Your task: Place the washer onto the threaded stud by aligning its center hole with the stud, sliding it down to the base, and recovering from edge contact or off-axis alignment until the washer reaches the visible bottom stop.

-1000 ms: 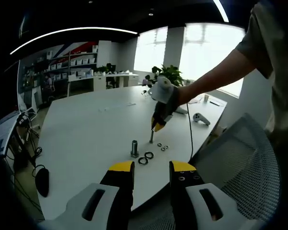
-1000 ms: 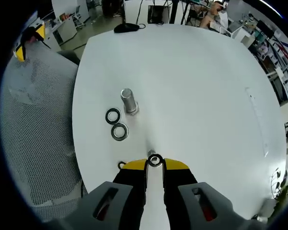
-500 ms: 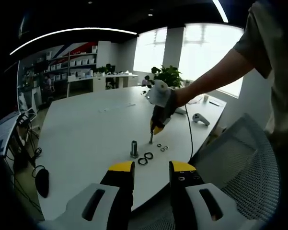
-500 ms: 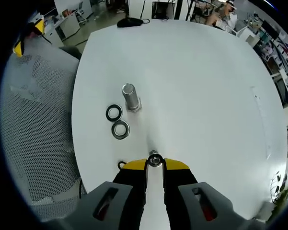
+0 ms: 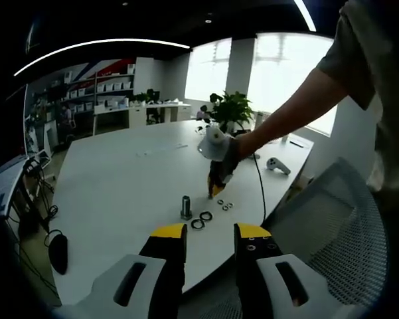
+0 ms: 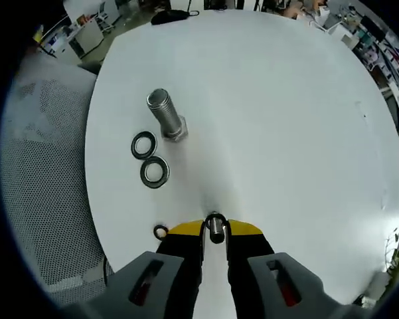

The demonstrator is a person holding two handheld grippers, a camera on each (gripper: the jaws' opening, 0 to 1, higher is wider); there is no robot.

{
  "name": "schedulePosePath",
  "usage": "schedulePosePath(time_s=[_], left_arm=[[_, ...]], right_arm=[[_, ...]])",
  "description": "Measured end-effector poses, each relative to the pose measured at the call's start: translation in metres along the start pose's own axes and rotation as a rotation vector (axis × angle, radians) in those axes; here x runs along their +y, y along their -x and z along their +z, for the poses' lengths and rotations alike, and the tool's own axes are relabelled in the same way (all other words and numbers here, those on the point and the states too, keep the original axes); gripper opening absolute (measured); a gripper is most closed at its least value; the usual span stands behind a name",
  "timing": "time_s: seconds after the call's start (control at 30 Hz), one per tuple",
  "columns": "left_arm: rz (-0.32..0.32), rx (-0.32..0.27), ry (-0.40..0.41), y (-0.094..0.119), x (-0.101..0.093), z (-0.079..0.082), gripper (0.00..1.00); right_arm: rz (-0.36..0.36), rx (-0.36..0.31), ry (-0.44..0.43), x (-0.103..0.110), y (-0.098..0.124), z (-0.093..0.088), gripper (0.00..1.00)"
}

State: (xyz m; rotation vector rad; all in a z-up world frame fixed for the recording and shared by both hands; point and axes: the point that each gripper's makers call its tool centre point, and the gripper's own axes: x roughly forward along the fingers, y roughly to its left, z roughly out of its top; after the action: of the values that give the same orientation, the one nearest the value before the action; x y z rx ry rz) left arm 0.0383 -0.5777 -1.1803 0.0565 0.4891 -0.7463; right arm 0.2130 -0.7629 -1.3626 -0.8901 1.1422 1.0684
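**Washer going on the small stud, bottom stop unconfirmed**

In the right gripper view, your right gripper (image 6: 214,230) is closing its jaws around the small stud (image 6: 215,227), and whether a washer is seated there is too small to tell. Farther off, two washers (image 6: 149,159) are lying loose beside the large stud (image 6: 164,114). Your left gripper (image 5: 210,232) is waiting with jaws apart, gripping nothing
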Motion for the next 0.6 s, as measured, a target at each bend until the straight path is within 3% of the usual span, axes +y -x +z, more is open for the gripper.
schedulePosePath(time_s=[0.6], left_arm=[[-0.004,-0.009,-0.003,-0.0001,-0.0001,0.0010,0.25]], right_arm=[[0.006,0.000,-0.091,0.0011,-0.0044,-0.0105,0.20]])
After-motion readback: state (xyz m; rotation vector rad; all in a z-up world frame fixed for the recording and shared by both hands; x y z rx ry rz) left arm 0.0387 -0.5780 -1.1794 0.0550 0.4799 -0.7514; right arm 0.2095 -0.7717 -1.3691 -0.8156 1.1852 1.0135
